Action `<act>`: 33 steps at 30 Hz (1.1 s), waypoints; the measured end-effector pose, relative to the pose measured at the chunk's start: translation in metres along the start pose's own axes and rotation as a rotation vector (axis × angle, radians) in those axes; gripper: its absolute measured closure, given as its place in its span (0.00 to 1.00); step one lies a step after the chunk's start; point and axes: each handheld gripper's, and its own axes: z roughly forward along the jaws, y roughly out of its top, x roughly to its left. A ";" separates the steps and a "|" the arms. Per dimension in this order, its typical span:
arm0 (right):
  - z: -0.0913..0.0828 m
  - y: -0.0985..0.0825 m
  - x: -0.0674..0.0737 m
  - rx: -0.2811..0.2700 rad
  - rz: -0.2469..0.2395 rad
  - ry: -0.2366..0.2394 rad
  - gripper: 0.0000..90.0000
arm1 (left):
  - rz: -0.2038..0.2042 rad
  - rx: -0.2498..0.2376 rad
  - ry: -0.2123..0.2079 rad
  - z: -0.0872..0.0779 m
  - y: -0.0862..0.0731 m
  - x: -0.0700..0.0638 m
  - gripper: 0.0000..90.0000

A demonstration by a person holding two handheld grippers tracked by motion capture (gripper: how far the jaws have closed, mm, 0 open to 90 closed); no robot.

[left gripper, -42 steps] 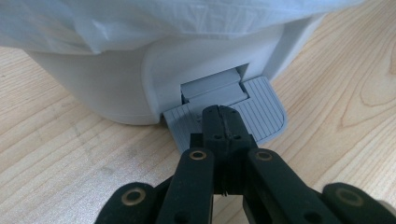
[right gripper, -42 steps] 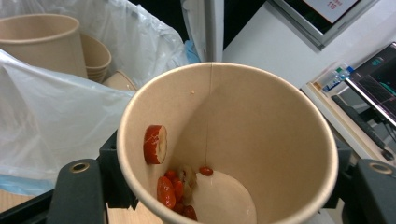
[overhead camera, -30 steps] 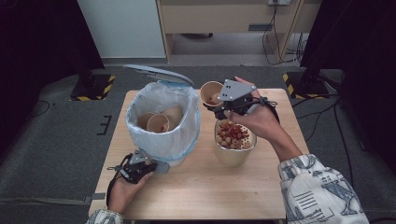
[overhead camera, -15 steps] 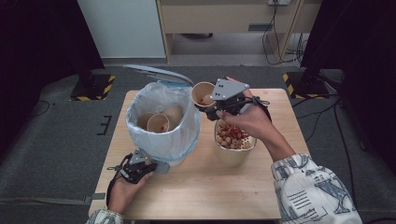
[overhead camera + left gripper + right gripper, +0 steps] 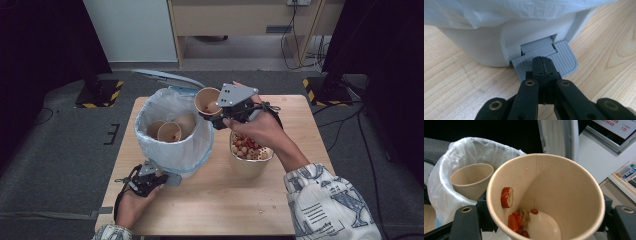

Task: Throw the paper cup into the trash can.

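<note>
A white pedal bin (image 5: pixel 172 150) lined with a white bag stands at the table's left, its lid (image 5: pixel 167 79) raised. Two paper cups (image 5: pixel 169 131) lie inside it. My right gripper (image 5: pixel 214 114) is shut on another paper cup (image 5: pixel 207 100), held tilted in the air just right of the bin's rim. In the right gripper view this cup (image 5: pixel 564 195) has red date slices (image 5: pixel 507 197) stuck to its wall and bottom. My left gripper (image 5: pixel 150 179) is shut, its tips (image 5: pixel 543 63) resting on the bin's grey pedal (image 5: pixel 566 57).
A larger paper bowl (image 5: pixel 248 162) full of nuts and red pieces stands right of the bin, under my right hand. Bare wooden tabletop (image 5: pixel 220 210) lies in front. A wooden cabinet (image 5: pixel 240 20) and cables are beyond the table.
My right gripper has carried the paper cup leftward, from above the snack bowl to beside the bin's rim. The left gripper has stayed on the pedal.
</note>
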 end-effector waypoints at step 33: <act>0.035 0.022 0.022 -0.044 -0.012 0.060 0.31 | 0.000 -0.001 -0.001 0.000 0.000 0.000 1.00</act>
